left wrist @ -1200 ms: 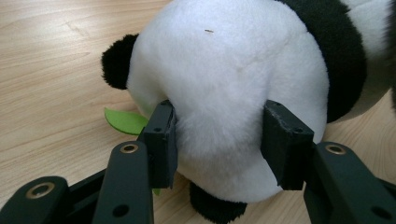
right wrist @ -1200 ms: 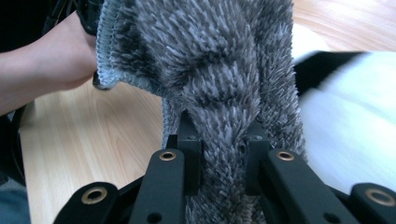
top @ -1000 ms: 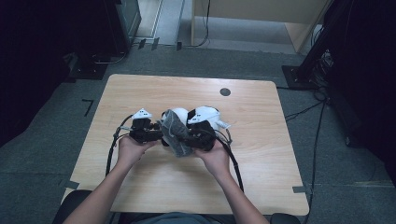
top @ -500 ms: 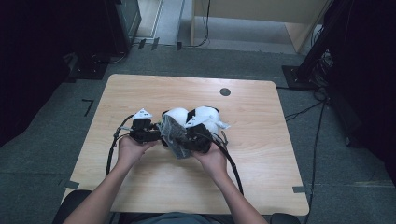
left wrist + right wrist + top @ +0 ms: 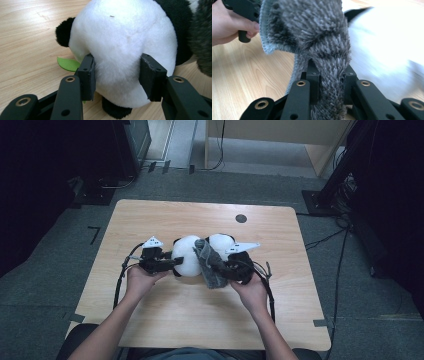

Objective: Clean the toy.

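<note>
A black-and-white panda plush [image 5: 186, 256] lies in the middle of the wooden table [image 5: 150, 220]. My left gripper [image 5: 169, 265] is shut on its white body from the left. In the left gripper view the pads [image 5: 87, 72] press into the panda [image 5: 120, 37], and a green leaf [image 5: 66, 63] lies under it. My right gripper [image 5: 219, 269] is shut on a shaggy grey cloth [image 5: 210, 267], which drapes against the panda's right side. The right gripper view has the cloth [image 5: 317, 32] pinched between my jaws [image 5: 331, 72], with the panda [image 5: 392, 45] just behind it.
A small black round mark [image 5: 241, 218] sits near the table's far edge. Cables [image 5: 120, 280] trail from both grippers toward the near edge. Dark stands and equipment [image 5: 345, 165] surround the table on the grey floor.
My right gripper has carried the grey cloth to the right across the panda, uncovering more of its white body. The left gripper has kept still on the panda.
</note>
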Demonstrator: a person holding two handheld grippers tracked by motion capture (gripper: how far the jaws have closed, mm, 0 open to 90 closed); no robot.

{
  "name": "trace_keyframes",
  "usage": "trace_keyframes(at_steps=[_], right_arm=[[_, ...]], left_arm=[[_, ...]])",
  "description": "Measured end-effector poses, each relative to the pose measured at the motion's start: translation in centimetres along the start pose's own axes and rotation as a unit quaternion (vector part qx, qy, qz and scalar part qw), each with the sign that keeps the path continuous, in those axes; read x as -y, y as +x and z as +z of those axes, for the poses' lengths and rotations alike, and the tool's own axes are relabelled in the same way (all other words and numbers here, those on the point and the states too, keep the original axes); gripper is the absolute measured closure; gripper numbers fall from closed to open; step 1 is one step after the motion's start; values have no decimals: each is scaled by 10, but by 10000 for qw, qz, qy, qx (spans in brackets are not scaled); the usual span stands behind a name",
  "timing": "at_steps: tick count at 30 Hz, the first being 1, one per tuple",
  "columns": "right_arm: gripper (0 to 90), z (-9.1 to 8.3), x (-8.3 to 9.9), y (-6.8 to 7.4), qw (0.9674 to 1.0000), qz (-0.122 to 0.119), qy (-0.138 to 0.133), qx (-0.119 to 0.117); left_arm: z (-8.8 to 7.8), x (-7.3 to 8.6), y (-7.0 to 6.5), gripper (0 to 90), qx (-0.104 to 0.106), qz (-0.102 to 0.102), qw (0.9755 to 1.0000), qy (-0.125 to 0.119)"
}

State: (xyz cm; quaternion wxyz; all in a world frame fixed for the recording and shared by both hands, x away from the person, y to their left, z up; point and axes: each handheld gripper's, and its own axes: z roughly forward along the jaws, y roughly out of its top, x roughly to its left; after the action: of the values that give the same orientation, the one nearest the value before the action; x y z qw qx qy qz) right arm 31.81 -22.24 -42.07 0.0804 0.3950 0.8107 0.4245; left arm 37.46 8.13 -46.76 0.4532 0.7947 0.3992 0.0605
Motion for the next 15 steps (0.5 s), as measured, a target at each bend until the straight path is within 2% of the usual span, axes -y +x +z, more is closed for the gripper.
trace_keyframes(at_steps=[5, 15], right_arm=[[755, -14, 11, -14, 9998, 180, -33, 108], [758, -33, 27, -30, 9988, 344, 101, 341]], left_arm=[[0, 0, 0, 522, 8, -2, 10000, -4], [0, 0, 0, 522, 19, -19, 10000, -8]])
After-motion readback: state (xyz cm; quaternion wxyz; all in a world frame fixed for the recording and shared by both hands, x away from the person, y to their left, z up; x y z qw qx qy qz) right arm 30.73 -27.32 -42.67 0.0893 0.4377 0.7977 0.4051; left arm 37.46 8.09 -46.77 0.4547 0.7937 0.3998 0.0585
